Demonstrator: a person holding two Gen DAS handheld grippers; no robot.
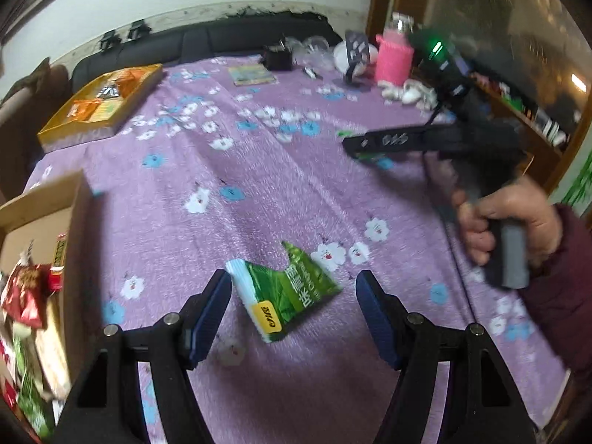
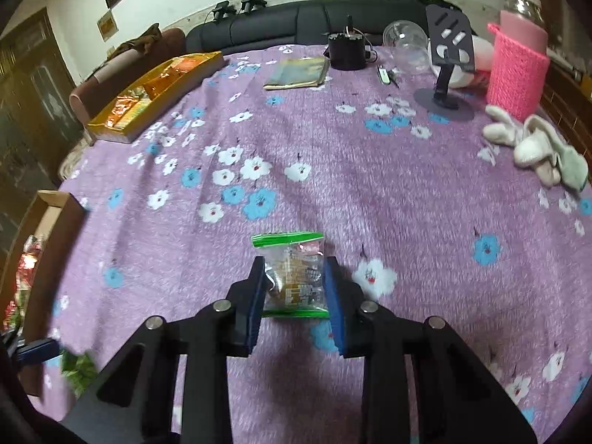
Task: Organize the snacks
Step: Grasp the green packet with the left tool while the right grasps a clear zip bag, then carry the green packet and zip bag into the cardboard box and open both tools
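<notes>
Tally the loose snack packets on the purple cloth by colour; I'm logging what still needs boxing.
Green packet, between the open left gripper fingers: 1
Clear packet with green edges, in the right gripper: 1
Total: 2

We see the cardboard box (image 1: 44, 199) cut off at nine o'clock in the left wrist view, its red and green packets (image 1: 22, 296) smeared by blur. The right gripper (image 1: 355, 144) at three o'clock is blurred too. The clear snack packet's (image 2: 292, 277) sides are hidden behind blue pads (image 2: 255, 303).
</notes>
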